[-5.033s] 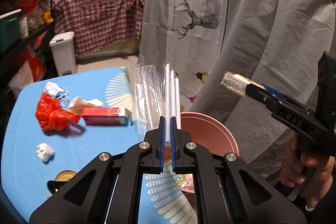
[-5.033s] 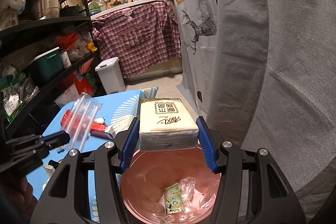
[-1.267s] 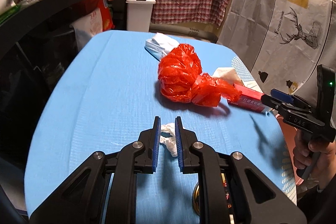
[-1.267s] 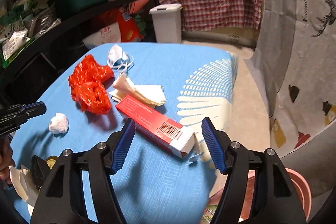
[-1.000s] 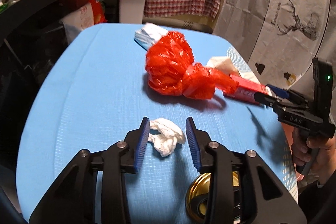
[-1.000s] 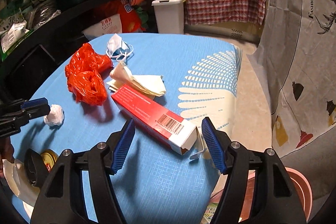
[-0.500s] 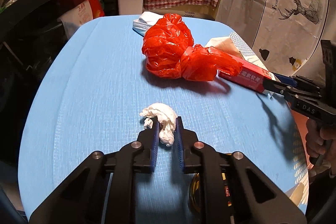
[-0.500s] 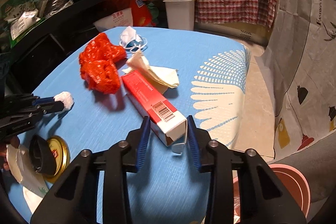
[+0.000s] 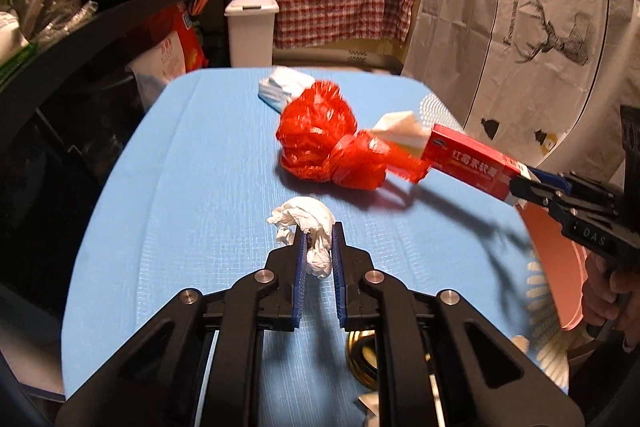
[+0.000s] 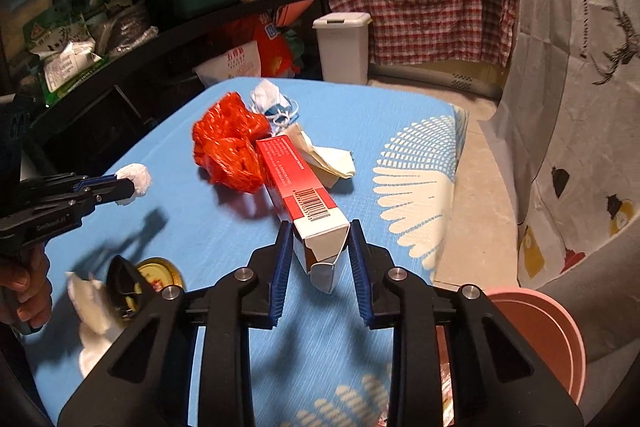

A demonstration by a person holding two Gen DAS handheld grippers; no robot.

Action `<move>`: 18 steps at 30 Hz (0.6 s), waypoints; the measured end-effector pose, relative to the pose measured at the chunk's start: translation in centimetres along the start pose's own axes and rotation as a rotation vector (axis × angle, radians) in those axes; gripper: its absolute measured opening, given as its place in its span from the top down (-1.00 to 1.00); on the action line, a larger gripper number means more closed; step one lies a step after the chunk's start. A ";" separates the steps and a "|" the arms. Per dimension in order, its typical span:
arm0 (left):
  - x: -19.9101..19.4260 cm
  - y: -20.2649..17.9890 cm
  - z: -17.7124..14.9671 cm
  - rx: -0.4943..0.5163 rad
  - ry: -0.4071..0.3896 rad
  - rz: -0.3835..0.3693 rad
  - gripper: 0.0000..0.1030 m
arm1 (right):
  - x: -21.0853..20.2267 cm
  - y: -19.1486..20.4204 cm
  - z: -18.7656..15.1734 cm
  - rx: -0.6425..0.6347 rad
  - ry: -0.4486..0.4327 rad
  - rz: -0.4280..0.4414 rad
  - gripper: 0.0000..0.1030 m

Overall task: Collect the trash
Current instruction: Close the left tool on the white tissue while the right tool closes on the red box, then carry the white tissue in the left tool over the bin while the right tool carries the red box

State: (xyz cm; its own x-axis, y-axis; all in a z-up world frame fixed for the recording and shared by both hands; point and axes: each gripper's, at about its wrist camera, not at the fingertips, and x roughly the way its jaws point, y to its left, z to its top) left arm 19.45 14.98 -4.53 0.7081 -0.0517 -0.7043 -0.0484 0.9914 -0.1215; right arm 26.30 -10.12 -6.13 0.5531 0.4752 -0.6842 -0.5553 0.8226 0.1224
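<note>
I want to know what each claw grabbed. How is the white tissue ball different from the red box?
The white tissue ball is crumpled and soft-looking; the red box is long with straight edges. The tissue ball is small and plain; the box is bigger, with printing and a barcode. The left gripper pinches the tissue ball; the right gripper clamps the box's end. Both are held above the blue table.

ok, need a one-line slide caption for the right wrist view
Right hand-held gripper clamps the red carton above the blue table; left hand-held gripper holds a crumpled tissue.
</note>
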 end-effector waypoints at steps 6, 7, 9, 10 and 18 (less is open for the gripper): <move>-2.9 -0.9 0.2 0.002 -0.052 -0.023 0.76 | -3.5 1.0 -0.1 0.010 -0.048 -0.016 0.45; -3.3 -1.1 0.1 0.002 -0.058 -0.027 0.76 | -4.2 1.1 -0.1 0.014 -0.058 -0.018 0.45; -4.3 -1.6 0.2 0.005 -0.076 -0.036 0.76 | -5.1 1.2 -0.1 0.019 -0.074 -0.022 0.45; -4.7 -1.8 0.2 0.006 -0.082 -0.039 0.76 | -5.7 1.3 -0.1 0.024 -0.083 -0.024 0.45; -8.0 -3.5 0.1 0.010 -0.136 -0.064 0.76 | -10.0 1.9 -1.3 0.072 -0.144 -0.024 0.45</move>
State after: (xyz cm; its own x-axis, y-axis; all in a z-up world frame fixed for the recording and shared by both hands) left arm 14.08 11.91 1.61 0.7983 -0.0993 -0.5941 0.0065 0.9877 -0.1563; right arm 18.87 -13.71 -0.02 0.6523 0.4906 -0.5778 -0.4975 0.8522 0.1620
